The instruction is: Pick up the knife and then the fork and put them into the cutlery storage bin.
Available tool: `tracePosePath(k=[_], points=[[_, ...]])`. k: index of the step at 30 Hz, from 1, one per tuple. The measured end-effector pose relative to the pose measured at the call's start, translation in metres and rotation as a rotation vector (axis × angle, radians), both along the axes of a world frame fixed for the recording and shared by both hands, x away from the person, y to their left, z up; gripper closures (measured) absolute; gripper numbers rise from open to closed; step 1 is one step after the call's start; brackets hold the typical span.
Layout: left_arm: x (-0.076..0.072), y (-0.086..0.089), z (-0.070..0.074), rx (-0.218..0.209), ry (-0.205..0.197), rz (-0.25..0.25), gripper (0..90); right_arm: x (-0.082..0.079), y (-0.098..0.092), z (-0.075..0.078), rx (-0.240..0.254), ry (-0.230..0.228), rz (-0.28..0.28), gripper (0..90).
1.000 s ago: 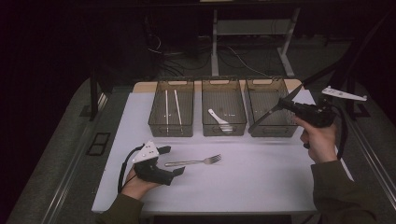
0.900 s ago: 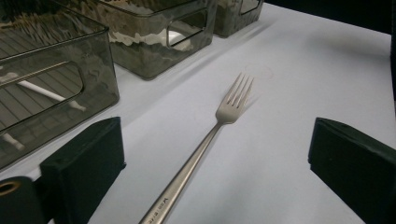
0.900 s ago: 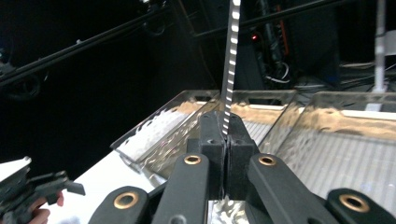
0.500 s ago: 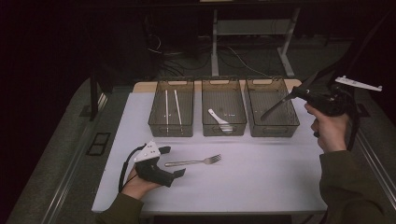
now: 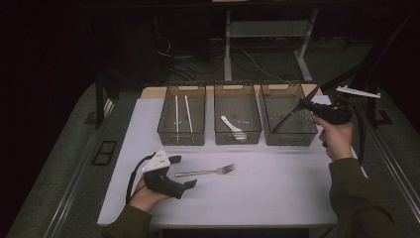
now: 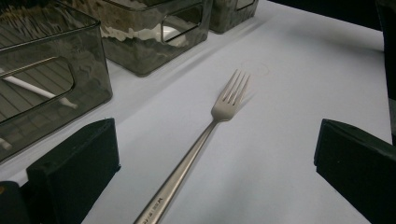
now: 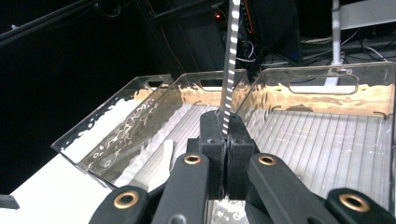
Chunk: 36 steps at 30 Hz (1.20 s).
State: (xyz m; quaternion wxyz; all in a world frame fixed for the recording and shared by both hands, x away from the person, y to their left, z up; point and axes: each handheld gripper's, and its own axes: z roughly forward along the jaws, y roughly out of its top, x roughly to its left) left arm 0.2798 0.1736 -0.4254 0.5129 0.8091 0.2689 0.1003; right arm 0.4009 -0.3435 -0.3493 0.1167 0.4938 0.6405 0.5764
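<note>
- My right tool (image 5: 303, 103) grips a knife (image 5: 286, 118), slanting into the right bin (image 5: 289, 135).
- My left tool (image 5: 181, 171) stands open around the fork (image 5: 205, 172) on the bench (image 5: 277, 188).
- Risk, I judge: released high, the knife could bounce off that bin's rim.

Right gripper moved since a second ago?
Yes. The right gripper, shut on a knife, has shifted away from the person, further over the right bin.
</note>
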Motion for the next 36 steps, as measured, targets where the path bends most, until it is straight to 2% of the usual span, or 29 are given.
tracePosePath(k=[19,27,31,36], points=[[0.000,-0.001,0.000,0.000,0.005,-0.012,0.0,0.016,0.006,-0.016,-0.028,0.087,0.007,88.1],[0.001,-0.001,0.000,0.000,0.007,-0.013,0.0,0.026,0.004,-0.019,-0.007,0.115,-0.001,87.5],[0.001,-0.001,0.000,0.000,0.006,-0.015,0.0,0.033,0.005,-0.021,-0.037,0.113,-0.021,85.3],[0.001,-0.001,0.000,-0.003,0.007,-0.016,0.0,0.043,0.009,-0.023,-0.132,0.108,-0.044,81.2]])
